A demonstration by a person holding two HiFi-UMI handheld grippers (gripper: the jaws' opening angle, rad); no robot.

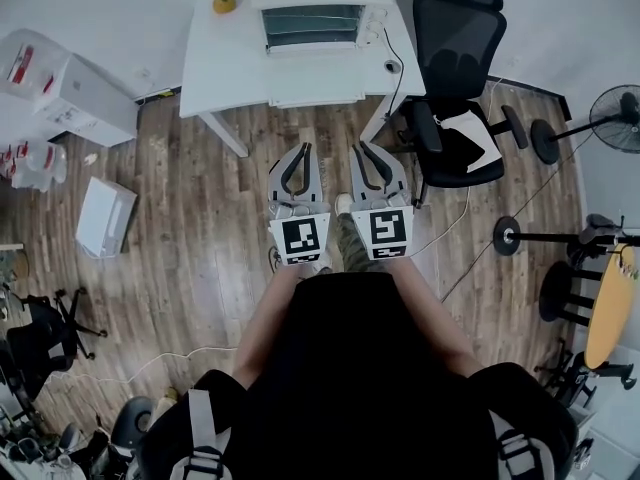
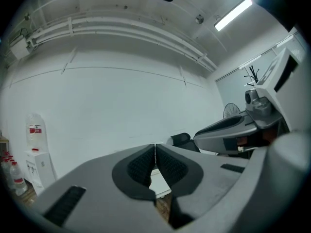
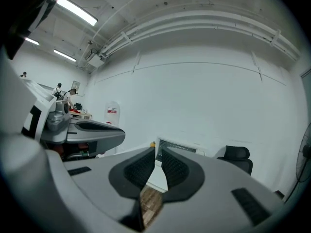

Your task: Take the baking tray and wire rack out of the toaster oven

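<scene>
Head view: we find the toaster oven (image 1: 318, 23) on the far white table (image 1: 230, 78), door apparently shut; tray and rack presumably inside, not distinguishable. Both the left gripper (image 1: 303, 150) and right gripper (image 1: 360, 150) sit side by side, well short of it.

Left gripper view: jaws together, empty.

Right gripper view: jaws together, empty, oven ahead.

We advise approaching squarely and parting the jaws before reaching the door.

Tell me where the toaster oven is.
In the head view, the white glass-doored toaster oven sits top centre on the white table, between a small orange round object on its left and the black office chair on its right.
</scene>
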